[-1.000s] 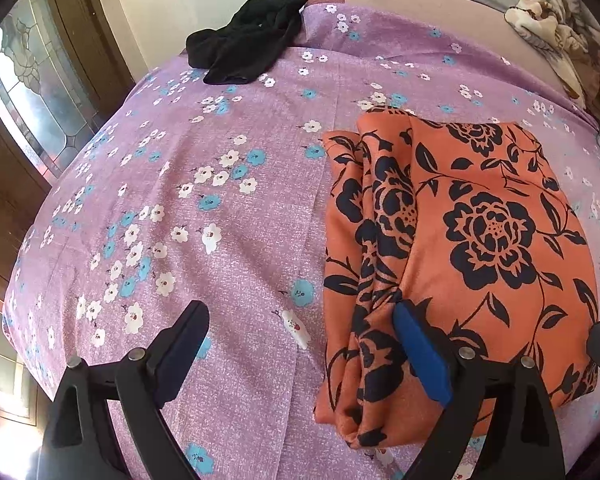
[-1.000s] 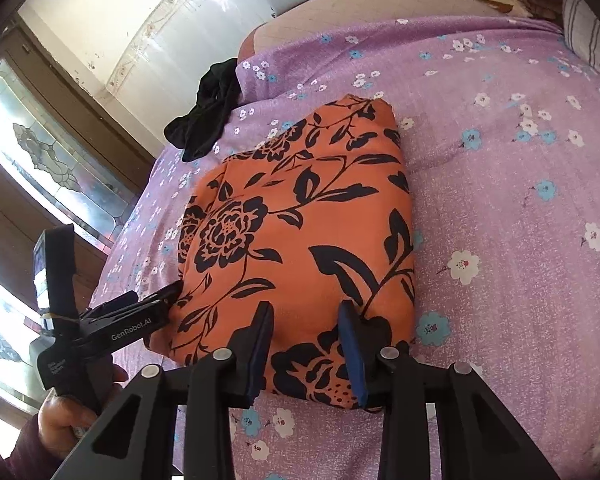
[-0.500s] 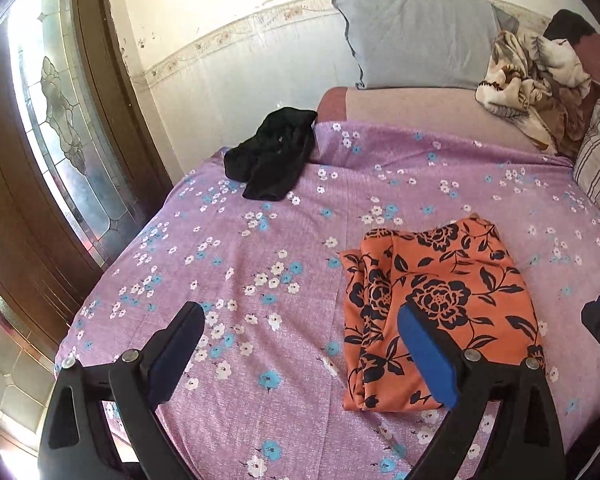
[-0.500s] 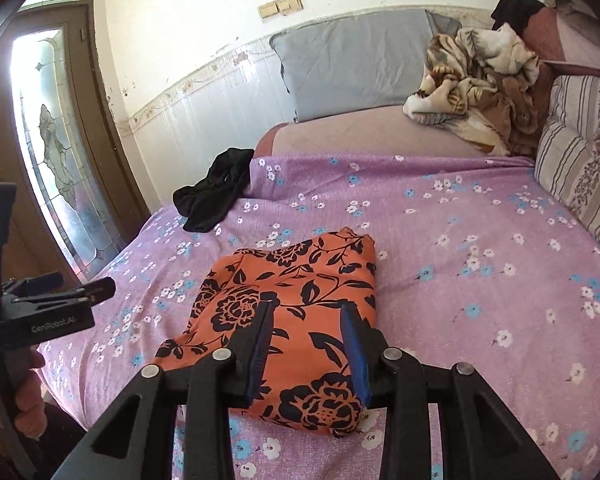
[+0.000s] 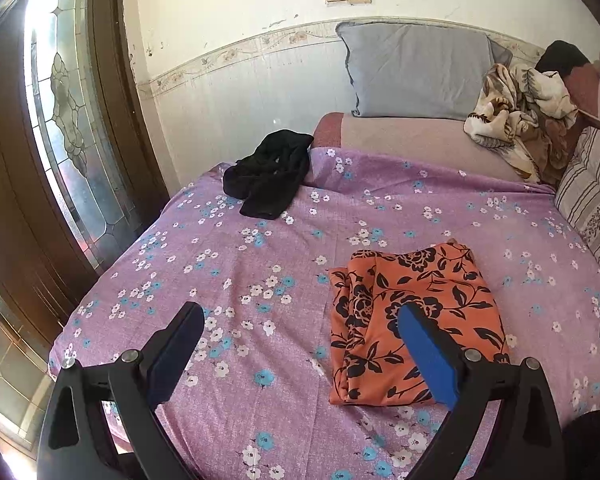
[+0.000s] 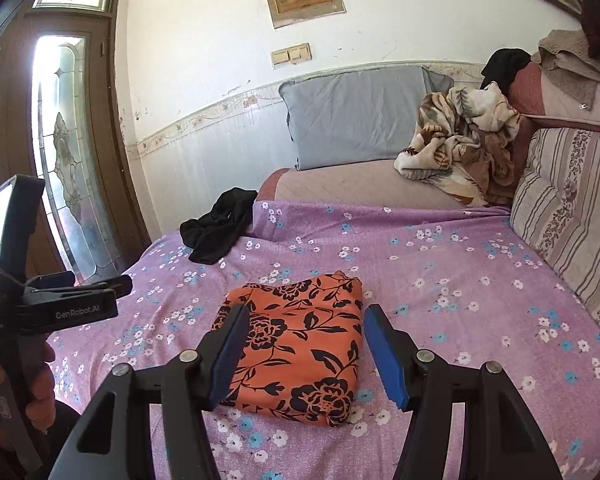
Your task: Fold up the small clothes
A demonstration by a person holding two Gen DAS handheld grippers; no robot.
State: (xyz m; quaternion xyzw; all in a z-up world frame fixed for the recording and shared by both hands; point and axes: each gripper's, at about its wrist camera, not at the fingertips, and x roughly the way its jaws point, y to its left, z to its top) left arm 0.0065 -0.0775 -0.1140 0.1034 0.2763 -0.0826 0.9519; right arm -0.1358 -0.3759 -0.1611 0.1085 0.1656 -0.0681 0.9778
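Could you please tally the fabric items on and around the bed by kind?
Folded orange cloth: 1
Black garments: 2
Pillows: 2
Blanket: 1
Towel: 1
Total: 7

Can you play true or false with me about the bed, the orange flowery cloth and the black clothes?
1. The orange flowered cloth lies folded on the purple bedspread. True.
2. The black garment is neatly folded. False: it lies crumpled near the far corner of the bedspread.
3. The right gripper is squeezing the orange cloth. False: its jaws are opening, with nothing pinched.
4. The left gripper is open and holds nothing. True.
5. A grey pillow leans against the wall. True.
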